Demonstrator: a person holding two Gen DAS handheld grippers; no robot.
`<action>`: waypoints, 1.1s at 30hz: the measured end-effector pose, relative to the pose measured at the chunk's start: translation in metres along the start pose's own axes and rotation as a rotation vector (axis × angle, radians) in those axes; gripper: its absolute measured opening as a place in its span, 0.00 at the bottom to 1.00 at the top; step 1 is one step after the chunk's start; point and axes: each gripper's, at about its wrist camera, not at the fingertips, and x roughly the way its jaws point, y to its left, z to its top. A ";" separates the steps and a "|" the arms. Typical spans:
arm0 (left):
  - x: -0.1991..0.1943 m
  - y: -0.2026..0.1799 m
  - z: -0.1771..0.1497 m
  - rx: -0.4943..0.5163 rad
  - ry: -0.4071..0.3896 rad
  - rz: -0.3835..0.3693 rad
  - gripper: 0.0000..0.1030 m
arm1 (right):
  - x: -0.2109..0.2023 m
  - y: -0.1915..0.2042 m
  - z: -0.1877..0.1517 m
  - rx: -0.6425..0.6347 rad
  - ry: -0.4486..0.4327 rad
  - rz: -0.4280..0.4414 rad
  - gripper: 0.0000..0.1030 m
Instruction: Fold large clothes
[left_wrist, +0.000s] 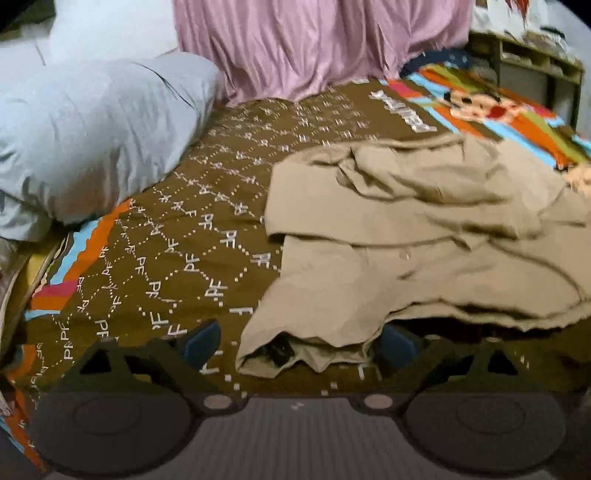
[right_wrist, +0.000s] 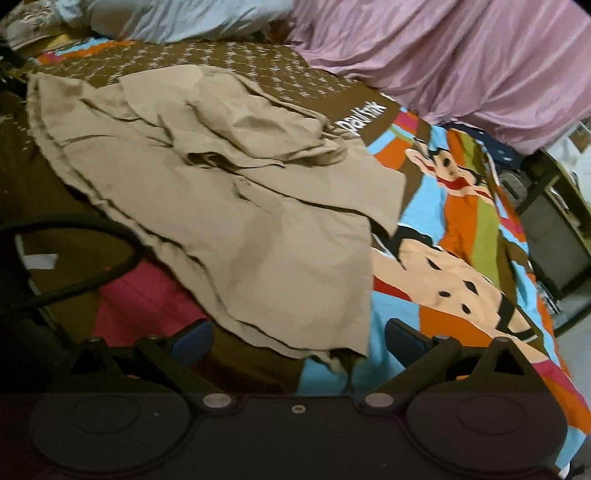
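From the left wrist view, the left gripper (left_wrist: 299, 341) hangs low over the bed (left_wrist: 207, 206) with its fingers (left_wrist: 201, 341) spread wide and nothing pinched, the near left corner of the tan garment (left_wrist: 424, 236) lying in the gap between them but, as far as can be seen, not pressed by either pad. The garment sprawls rumpled across the patterned bedspread, its upper part bunched in loose folds and a flap laid over the lower panel; a grey pillow (left_wrist: 96, 140) sits to the left and a pink curtain (left_wrist: 310, 48) hangs behind. From the right wrist view, the right gripper (right_wrist: 299, 341) is likewise released, fingers (right_wrist: 400, 338) apart on either side of the garment's near right hem corner, which droops toward the bed edge over the bright cartoon print. A black cable (right_wrist: 92, 243) loops at the left. The cloth here shows the same crumpled heap near the far end and uneven, skewed edges. By my reading the fold has barely begun: both bottom corners need gripping, then the garment wants flattening and squaring before any real fold.
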 end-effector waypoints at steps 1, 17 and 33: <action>-0.001 0.001 0.002 0.002 -0.011 0.005 0.90 | 0.001 -0.004 0.000 0.028 -0.012 0.004 0.91; 0.003 -0.008 0.002 0.129 -0.036 0.023 0.74 | 0.010 0.003 0.014 -0.032 -0.096 0.028 0.44; -0.034 -0.042 0.012 0.244 -0.300 0.123 0.03 | -0.015 0.001 0.034 0.064 -0.287 -0.068 0.04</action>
